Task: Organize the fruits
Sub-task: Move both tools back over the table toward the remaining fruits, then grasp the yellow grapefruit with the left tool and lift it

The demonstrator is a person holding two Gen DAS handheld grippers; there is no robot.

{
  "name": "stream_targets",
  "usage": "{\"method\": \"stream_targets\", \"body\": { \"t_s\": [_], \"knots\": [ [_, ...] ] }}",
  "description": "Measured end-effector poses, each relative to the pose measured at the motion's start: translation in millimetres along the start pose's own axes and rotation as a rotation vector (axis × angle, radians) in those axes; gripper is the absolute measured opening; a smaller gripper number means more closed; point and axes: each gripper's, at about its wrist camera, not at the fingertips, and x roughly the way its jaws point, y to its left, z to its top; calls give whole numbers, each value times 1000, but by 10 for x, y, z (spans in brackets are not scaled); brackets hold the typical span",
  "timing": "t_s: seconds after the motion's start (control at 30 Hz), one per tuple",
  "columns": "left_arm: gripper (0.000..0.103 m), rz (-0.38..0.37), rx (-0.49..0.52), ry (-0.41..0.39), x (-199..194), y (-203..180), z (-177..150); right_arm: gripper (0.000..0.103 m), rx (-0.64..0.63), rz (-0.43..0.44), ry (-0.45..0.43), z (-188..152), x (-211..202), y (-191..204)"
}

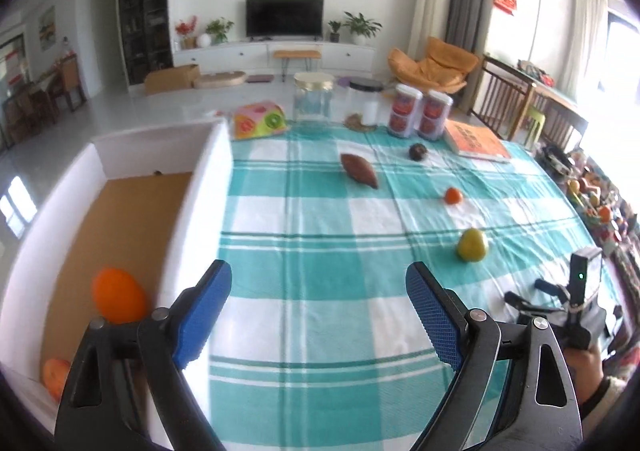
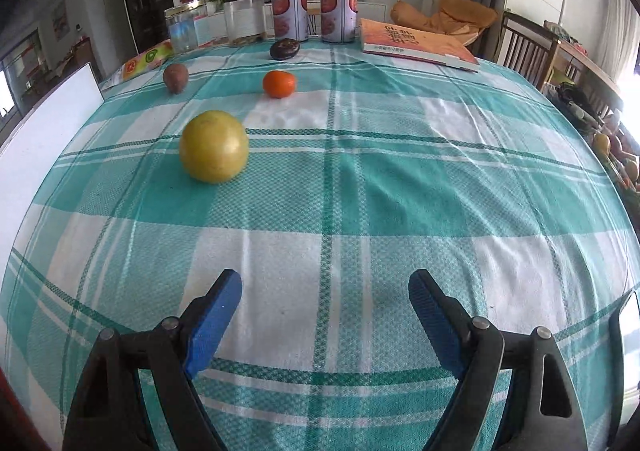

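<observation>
Orange and half hidden, a second fruit sits behind your left gripper in the near corner of the white box, beside a bright orange on its brown floor. Your left gripper's jaws are spread and empty; your right gripper is spread too, holding nothing. Four fruits lie apart on the teal checked tablecloth: a yellow-green pear, a small tangerine, a brown pointed fruit and a dark round one near the far edge, by jars, cans and a book.
</observation>
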Motion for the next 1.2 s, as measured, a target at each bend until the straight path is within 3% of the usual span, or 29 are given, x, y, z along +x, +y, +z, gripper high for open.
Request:
{"method": "stream_targets", "body": {
  "t_s": [0.13, 0.23, 0.5, 0.6, 0.67, 0.73, 0.87, 0.93, 1.03, 1.1, 1.13, 1.17, 1.2],
  "knots": [
    [91, -68, -1, 139, 631, -337, -366, 92, 4, 3, 5, 12, 19, -7],
    [90, -46, -5, 201, 1035, -516, -570, 103, -25, -25, 26, 13, 67, 59],
    [91, 72, 55, 129, 1313, -632, -698, 103, -10, -18, 27, 8, 81, 27],
    [91, 70, 56, 132, 1326, -648, -678, 103, -9, -18, 27, 10, 80, 25],
    [91, 31, 45, 165, 1364, -678, -614, 103, -8, -20, 27, 11, 82, 25],
    [91, -79, 37, 166, 1344, -824, -491, 103, -6, -21, 26, 12, 82, 24],
    [91, -211, 137, 143, 1401, -1413, -197, 103, -6, -21, 26, 12, 83, 22],
    [91, -233, 187, 157, 1558, -1694, -90, 103, -6, -21, 26, 11, 83, 22],
    [90, -200, 228, 183, 1864, -1968, -5, 103, -5, -21, 27, 12, 83, 20],
    [88, -188, 221, 204, 2034, -2032, 5, 103, -3, -21, 26, 12, 82, 14],
    [79, -188, 213, 202, 2078, -2039, 7, 103, -2, -22, 26, 12, 81, 12],
    [54, -203, 205, 193, 2090, -2023, 17, 103, -1, -22, 26, 13, 81, 10],
    [53, -210, 195, 194, 2080, -2000, 20, 103, -1, -22, 26, 13, 81, 9]
  ]
}}
